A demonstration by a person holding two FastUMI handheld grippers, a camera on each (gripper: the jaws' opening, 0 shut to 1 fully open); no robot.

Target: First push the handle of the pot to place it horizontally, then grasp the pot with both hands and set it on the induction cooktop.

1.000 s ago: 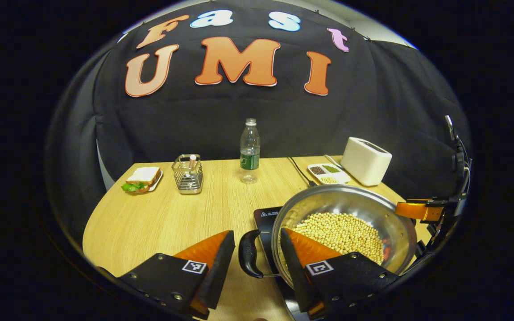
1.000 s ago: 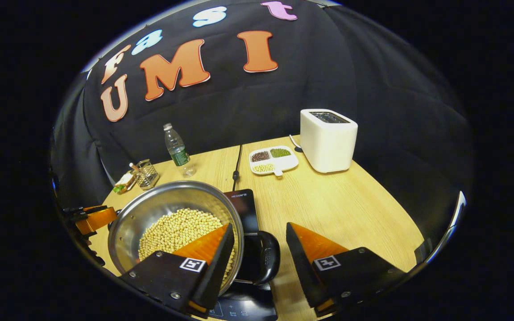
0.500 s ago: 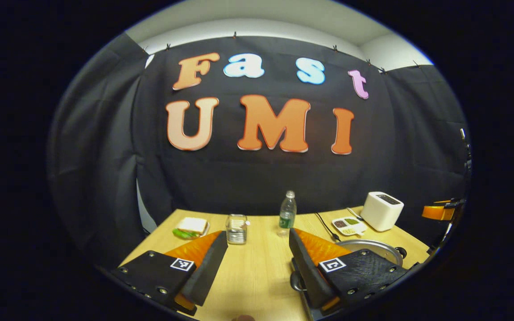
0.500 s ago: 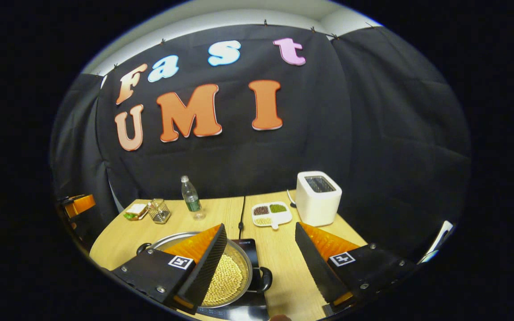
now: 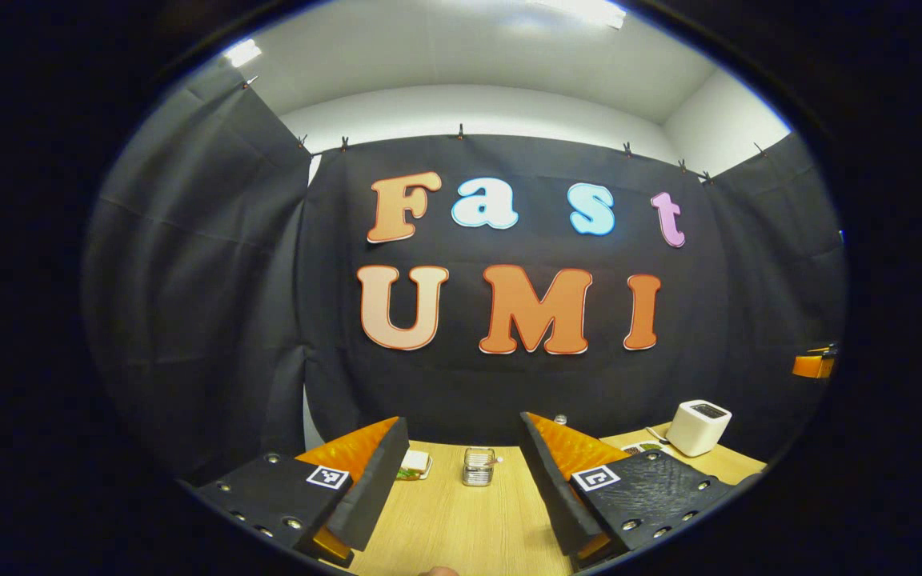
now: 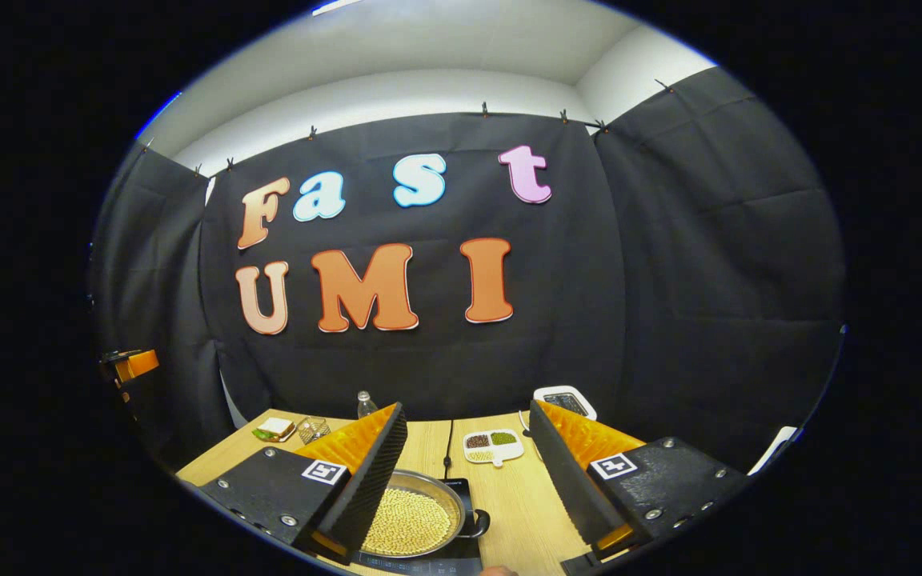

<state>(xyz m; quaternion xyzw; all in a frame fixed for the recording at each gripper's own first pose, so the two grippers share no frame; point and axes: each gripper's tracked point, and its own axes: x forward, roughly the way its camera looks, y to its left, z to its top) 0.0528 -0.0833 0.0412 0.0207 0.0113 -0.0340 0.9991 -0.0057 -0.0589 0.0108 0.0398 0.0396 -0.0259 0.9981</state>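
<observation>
Steel pot (image 6: 415,520) sits on cooktop (image 6: 451,552), below right gripper (image 6: 465,480); both grippers released, left gripper (image 5: 457,480) farther off.

A staged recording booth, not a home kitchen: black cloth (image 6: 669,264) clipped up as walls under a plain white ceiling (image 5: 477,72), with a toaster (image 5: 697,427) at the wooden table's (image 5: 461,528) far right corner.

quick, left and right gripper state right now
Left hand-held gripper: open, holding nothing, raised over the table.
Right hand-held gripper: open, holding nothing, above the pot on the induction cooktop.
</observation>
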